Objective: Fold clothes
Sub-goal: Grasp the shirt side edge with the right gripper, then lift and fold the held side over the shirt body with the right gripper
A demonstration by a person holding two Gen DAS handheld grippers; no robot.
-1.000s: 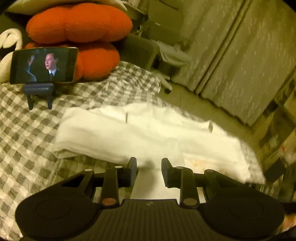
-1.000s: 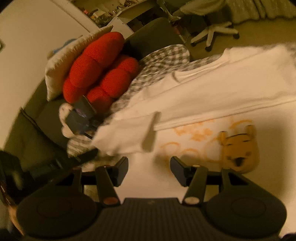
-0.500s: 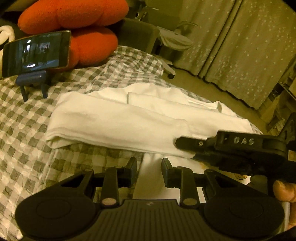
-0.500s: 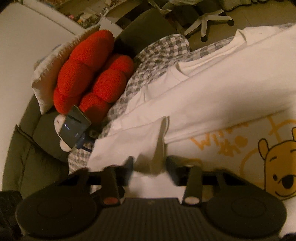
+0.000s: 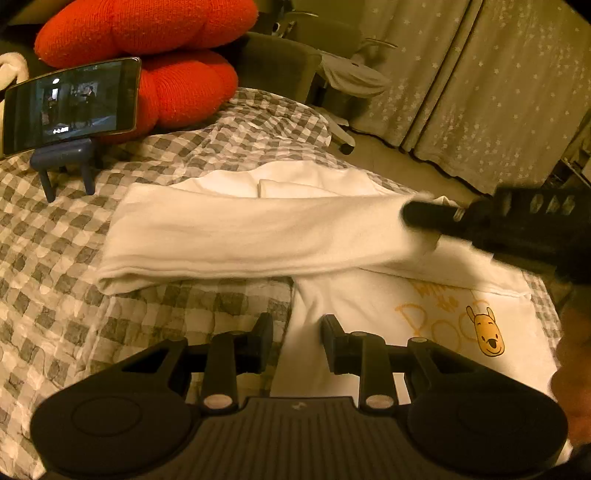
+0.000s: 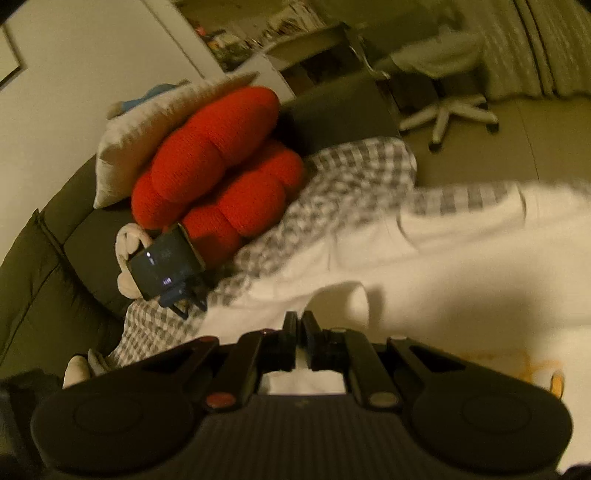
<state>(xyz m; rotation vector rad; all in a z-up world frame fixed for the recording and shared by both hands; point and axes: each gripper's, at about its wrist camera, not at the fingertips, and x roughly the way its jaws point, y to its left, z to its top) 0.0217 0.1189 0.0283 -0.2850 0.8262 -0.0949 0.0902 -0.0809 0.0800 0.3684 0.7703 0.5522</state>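
Since 0.5 s ago, right claw (image 6: 299, 325) has clenched on the sleeve (image 5: 258, 232) of the white shirt (image 5: 369, 314) on the bed (image 5: 55, 258), to carry it across. Left claw (image 5: 295, 328) released, hovering at the hem.

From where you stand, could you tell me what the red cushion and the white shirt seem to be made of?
Red cushion: seemingly a knitted or fuzzy yarn cover; its surface looks nubby and matte.
White shirt: probably soft cotton jersey; it folds limply, matte, with a printed bear.

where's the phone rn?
Left wrist view, upper left: the phone sits landscape on a small blue stand on the checked blanket, in front of the red cushion, left of the white shirt.
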